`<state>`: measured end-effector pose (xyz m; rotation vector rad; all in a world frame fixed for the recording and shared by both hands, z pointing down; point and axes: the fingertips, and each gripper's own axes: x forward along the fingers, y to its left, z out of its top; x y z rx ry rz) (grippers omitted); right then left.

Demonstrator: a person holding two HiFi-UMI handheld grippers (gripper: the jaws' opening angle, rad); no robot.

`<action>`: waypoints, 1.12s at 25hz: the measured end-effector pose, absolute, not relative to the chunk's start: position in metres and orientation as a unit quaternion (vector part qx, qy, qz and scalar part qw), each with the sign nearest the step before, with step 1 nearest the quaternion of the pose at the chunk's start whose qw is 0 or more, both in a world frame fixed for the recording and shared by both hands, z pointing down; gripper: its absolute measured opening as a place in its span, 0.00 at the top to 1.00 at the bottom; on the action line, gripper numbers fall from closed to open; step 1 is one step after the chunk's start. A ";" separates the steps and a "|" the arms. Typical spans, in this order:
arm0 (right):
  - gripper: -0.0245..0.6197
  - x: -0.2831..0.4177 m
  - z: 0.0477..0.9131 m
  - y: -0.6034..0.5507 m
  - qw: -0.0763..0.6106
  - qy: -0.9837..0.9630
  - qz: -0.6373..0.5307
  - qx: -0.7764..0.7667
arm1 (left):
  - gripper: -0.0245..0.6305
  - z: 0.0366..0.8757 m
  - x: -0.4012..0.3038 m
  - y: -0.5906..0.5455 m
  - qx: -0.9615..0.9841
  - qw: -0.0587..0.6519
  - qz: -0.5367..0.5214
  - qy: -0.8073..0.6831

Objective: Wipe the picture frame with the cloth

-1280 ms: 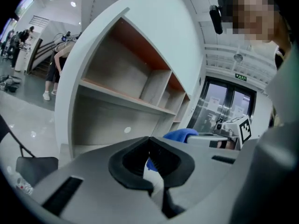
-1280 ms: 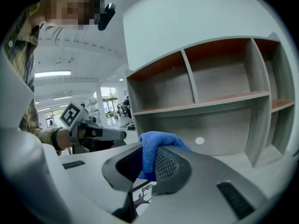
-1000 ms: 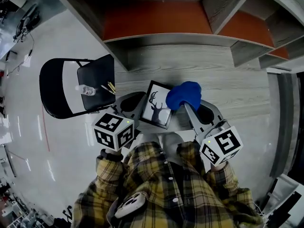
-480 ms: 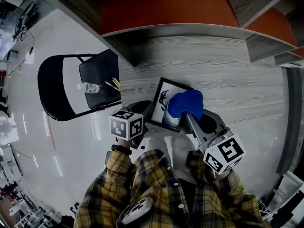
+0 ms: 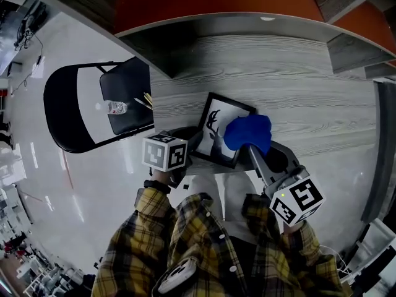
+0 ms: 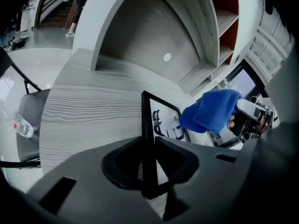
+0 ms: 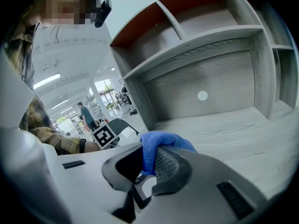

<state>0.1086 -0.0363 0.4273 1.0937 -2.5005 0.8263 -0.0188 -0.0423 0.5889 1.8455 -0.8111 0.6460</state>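
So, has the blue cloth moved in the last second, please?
Yes. Judged against the bottle on the chair, the cloth has shifted lower in the head view.

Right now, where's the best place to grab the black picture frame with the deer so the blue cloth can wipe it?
Grip the black picture frame by its thin left rim, coming from the left, as the left gripper does. The rim fits between the jaws, and the front is free for the blue cloth in the right gripper.
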 end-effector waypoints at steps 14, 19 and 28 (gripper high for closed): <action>0.90 0.058 0.434 -0.070 0.193 -0.905 0.218 0.312 | 0.84 0.589 -0.018 -0.044 0.756 0.511 0.250 -0.324; 0.90 0.020 0.475 -0.095 0.259 -0.901 0.191 0.290 | 0.84 0.589 -0.018 -0.043 0.757 0.508 0.251 -0.327; 0.90 0.009 0.565 -0.105 0.420 -0.855 0.136 0.273 | 0.84 0.588 -0.018 -0.043 0.758 0.504 0.243 -0.336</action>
